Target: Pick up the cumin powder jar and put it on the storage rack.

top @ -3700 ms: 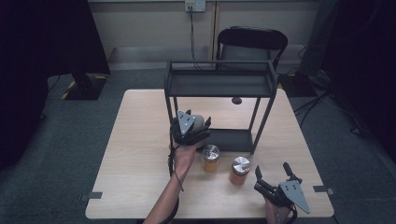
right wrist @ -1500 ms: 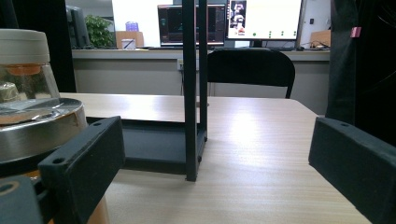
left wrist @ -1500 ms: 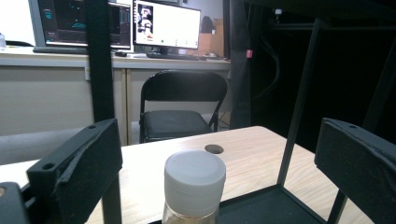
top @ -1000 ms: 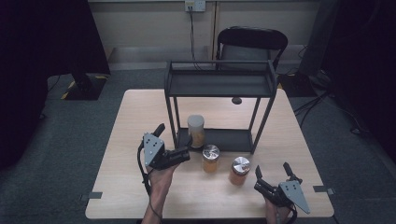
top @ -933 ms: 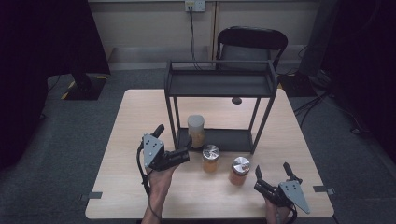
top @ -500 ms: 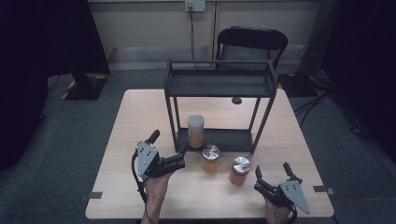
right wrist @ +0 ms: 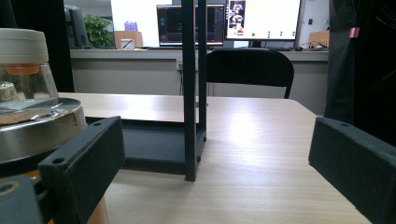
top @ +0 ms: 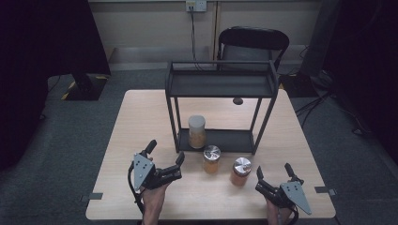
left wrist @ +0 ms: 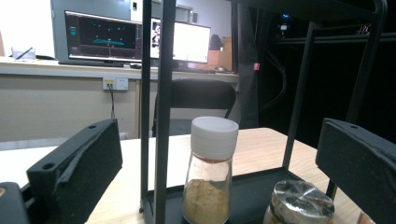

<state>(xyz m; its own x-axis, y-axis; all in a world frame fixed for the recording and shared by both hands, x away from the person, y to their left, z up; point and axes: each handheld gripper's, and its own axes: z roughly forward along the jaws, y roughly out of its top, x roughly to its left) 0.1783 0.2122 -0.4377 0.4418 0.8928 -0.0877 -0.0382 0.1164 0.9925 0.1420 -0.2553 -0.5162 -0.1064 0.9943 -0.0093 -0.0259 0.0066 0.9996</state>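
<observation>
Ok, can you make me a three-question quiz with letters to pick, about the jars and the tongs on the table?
1. Where is the white-lidded jar?
A. on the rack's bottom shelf
B. on the chair
C. on the rack's top shelf

2. How many jars have silver lids?
A. one
B. two
C. four

3. How are the left tongs?
A. shut on a jar
B. open, holding nothing
C. lying on the floor

Answers:
1 A, it stands on the low shelf of the black rack.
2 B, two silver-lidded jars stand on the table in front of the rack.
3 B, the jaws stand apart with nothing between them.
</observation>
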